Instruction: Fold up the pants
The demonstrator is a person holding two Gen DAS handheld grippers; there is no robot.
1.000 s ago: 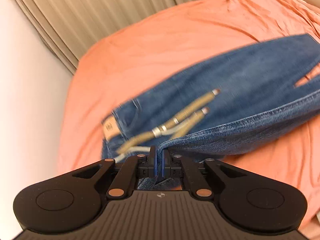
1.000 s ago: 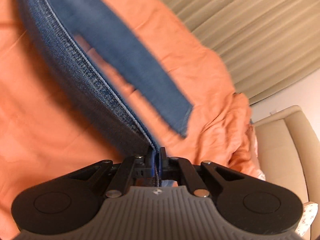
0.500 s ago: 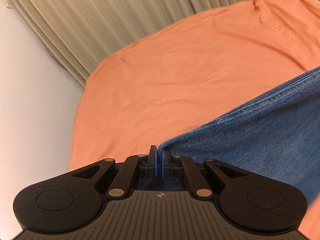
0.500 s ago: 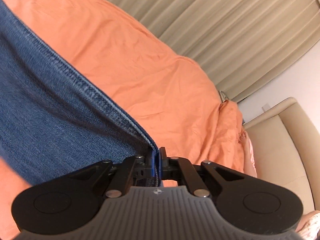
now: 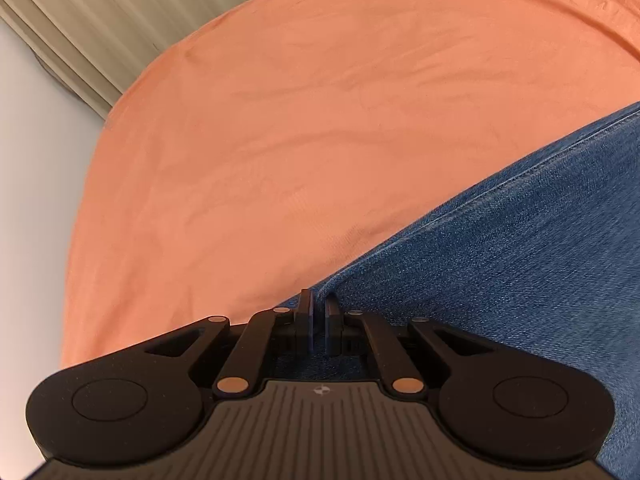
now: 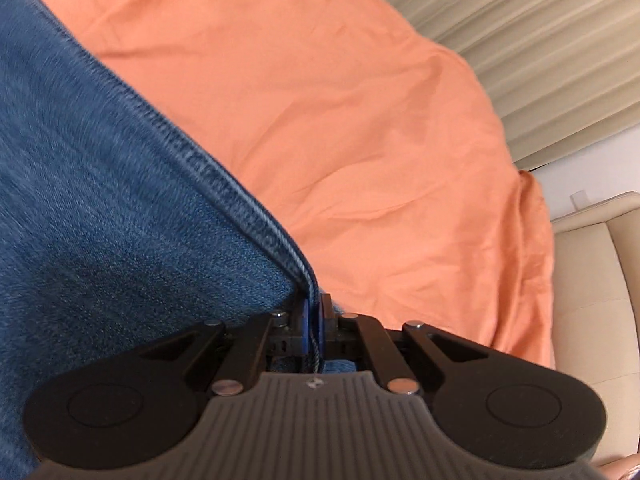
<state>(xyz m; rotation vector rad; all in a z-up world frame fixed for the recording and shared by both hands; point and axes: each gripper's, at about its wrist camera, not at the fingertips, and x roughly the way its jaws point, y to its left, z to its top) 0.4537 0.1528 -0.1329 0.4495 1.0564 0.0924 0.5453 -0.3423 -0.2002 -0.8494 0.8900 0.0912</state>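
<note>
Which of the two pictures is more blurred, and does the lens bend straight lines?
Right wrist view: the jeans are smeared by motion blur, though the right hand-held gripper is sharp. Left wrist view: the denim weave is crisp, with soft, even light on the orange sheet. Both views: fisheye curving bows the curtain pleats and darkens the corners.

The pants [image 5: 520,264] are blue denim jeans with a stitched seam running along the edge. One edge is pinched at a corner in the left wrist view, with the cloth spreading away to the right; in the right wrist view the denim [image 6: 100,200] spreads left, its thick hem pinched too.
</note>
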